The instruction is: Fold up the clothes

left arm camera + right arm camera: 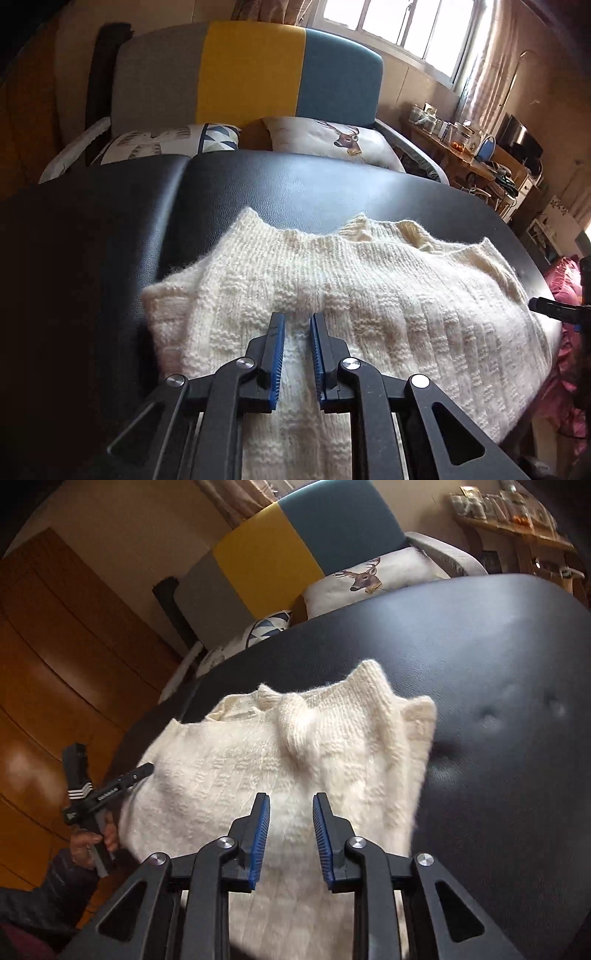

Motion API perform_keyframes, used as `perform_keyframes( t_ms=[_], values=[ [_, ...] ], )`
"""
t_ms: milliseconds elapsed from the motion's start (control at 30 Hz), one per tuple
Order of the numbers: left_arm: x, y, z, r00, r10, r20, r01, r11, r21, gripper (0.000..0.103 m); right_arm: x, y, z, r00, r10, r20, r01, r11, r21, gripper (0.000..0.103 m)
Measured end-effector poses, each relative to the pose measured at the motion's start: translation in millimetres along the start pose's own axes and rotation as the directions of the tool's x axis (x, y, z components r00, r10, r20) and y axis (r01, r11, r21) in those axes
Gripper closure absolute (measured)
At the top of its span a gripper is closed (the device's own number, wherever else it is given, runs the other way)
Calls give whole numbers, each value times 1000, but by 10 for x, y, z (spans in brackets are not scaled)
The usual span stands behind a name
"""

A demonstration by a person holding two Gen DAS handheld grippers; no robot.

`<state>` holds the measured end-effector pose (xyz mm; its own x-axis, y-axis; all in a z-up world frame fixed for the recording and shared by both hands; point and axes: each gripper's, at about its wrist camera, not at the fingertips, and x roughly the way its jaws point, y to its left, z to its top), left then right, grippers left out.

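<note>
Black padded leather makes up the surface (314, 188), with a grey, yellow and blue sofa (251, 70) and a deer-print cushion (332, 142) behind it. On that leather lies the cream knit sweater (332, 295), already doubled over, its neckline edge toward the sofa and its nearer part running down under both cameras.

Above the sweater's sofa-left half, the left gripper (297, 321) hangs with its jaws a little apart and nothing between the blue pads. Over the other half, the right gripper (290, 801) is likewise parted and empty, and the knit there is bunched into a raised ridge (295, 723) near the neckline.

Judging by this, the step in hand is taking hold for the next fold. To do it well, each gripper should come down on a matching point either side of the sweater's centre line, so the fold stays square. Thick, fuzzy knit will likely squash and slip, so a deep bite through all layers seems wiser than a pinch at the edge. The ridge probably wants flattening first, or it will be folded in. Lifting both sides together should keep the sweater from skewing on the slick leather.
</note>
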<state>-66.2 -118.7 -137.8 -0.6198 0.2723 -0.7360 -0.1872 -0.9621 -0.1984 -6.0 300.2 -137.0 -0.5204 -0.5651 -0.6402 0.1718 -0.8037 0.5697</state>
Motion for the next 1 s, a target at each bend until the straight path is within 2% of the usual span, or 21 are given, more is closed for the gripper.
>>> perform_keyframes(
  t_ms=[33, 133, 200, 333, 500, 567, 633, 733, 833, 867, 900, 967, 1000],
  values=[
    [-61, -21, -6, 1000, -1, 9, 1, 1000, 3, 88, -141, -81, -72, 1000, 21, 3, -21, 999, 31, 77],
    [-208, -228, -30, 994, -104, 26, 103, 994, 20, 87, -482, -344, -332, 999, 46, 9, -47, 991, 124, 74],
    [-210, -534, -4, 983, -181, 13, 180, 980, 79, 87, -605, -502, -477, 998, 67, 7, -67, 983, 170, 70],
    [-47, -1307, 47, 943, -325, -69, 332, 921, 203, 86, -550, -648, -618, 986, 162, -27, -153, 966, 210, 69],
    [245, -2148, 83, 898, -401, -179, 439, 837, 326, 85, -324, -687, -613, 957, 285, -63, -265, 939, 217, 69],
    [355, -2354, 73, 887, -409, -216, 461, 816, 349, 85, -219, -675, -583, 933, 344, -108, -317, 925, 209, 67],
    [459, -2513, 90, 880, -408, -244, 473, 798, 374, 85, -111, -631, -556, 897, 401, -187, -365, 909, 199, 67],
    [553, -2691, 138, 880, -398, -261, 474, 776, 416, 85, -30, -545, -489, 830, 489, -267, -455, 872, 182, 67],
    [618, -2847, 213, 875, -406, -263, 483, 753, 446, 85, 31, -540, -387, 839, 456, -298, -428, 890, 157, 67],
    [676, -2901, 227, 882, -390, -266, 472, 753, 458, 85, 52, -538, -353, 841, 444, -308, -419, 896, 148, 67],
    [734, -2955, 242, 888, -374, -269, 460, 753, 470, 84, 90, -522, -354, 834, 436, -338, -414, 900, 140, 67],
    [899, -3021, 222, 891, -339, -300, 449, 754, 479, 84, 238, -428, -520, 763, 430, -483, -424, 897, 128, 67],
    [1000, -3035, 190, 888, -328, -323, 452, 755, 475, 84, 270, -395, -596, 734, 434, -522, -437, 890, 126, 66]
  ],
)
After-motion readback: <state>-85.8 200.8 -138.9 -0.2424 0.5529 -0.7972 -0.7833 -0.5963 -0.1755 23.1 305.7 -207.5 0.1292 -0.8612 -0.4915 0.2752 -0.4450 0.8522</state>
